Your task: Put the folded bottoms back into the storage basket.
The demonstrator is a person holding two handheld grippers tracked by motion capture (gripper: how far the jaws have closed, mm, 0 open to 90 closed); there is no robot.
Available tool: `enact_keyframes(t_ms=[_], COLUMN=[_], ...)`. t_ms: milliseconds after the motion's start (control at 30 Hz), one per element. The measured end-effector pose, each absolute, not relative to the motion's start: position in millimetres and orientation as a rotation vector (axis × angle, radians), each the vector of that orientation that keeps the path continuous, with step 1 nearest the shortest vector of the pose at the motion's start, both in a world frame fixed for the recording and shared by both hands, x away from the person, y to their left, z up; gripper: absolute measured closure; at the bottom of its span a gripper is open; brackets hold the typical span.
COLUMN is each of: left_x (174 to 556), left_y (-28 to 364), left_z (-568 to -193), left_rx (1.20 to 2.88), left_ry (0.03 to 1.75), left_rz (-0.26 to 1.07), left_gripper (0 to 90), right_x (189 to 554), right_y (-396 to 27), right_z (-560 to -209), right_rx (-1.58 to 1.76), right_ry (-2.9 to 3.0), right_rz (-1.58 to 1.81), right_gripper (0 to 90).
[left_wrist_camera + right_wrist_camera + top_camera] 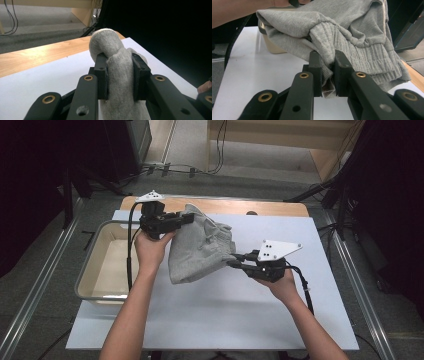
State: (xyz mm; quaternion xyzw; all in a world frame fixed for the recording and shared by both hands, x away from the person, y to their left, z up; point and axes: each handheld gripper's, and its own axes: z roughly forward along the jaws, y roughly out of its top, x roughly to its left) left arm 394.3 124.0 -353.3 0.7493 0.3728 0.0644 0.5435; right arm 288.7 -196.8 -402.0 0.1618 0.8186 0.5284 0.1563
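Surface: your tabletop [280, 210] is pale wood under a white sheet [225, 310]; a metal tray [95, 270] with a cream inside sits at its left edge.
Room: grey floor beyond the far edge, with cables; dark stands on both sides.
Left tool [189, 218]: your jaws are clamped on a bunched fold of the grey garment [200, 247] at its far left end; in the left gripper view the fabric bulges out past the pads.
Right tool [234, 260]: closed on the ribbed hem at the garment's near right side.
Garment place: it hangs between your two tools over the middle of the sheet, just right of the tray.
Garment axis: it runs from far left to near right, and the loose lower part sags toward you.
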Motion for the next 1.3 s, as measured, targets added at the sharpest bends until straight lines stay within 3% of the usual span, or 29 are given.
enact_keyframes(t_ms=[1300], left_x=[391.9], left_y=[156.2], left_z=[-349.2], left_rx=[1.765], left_ry=[0.904], left_rz=[0.171], left_gripper=[70.8], right_x=[294.4], right_y=[-168.7], right_z=[-395.2], right_rx=[0.417], right_ry=[2.351], right_rz=[1.525], right_gripper=[76.9])
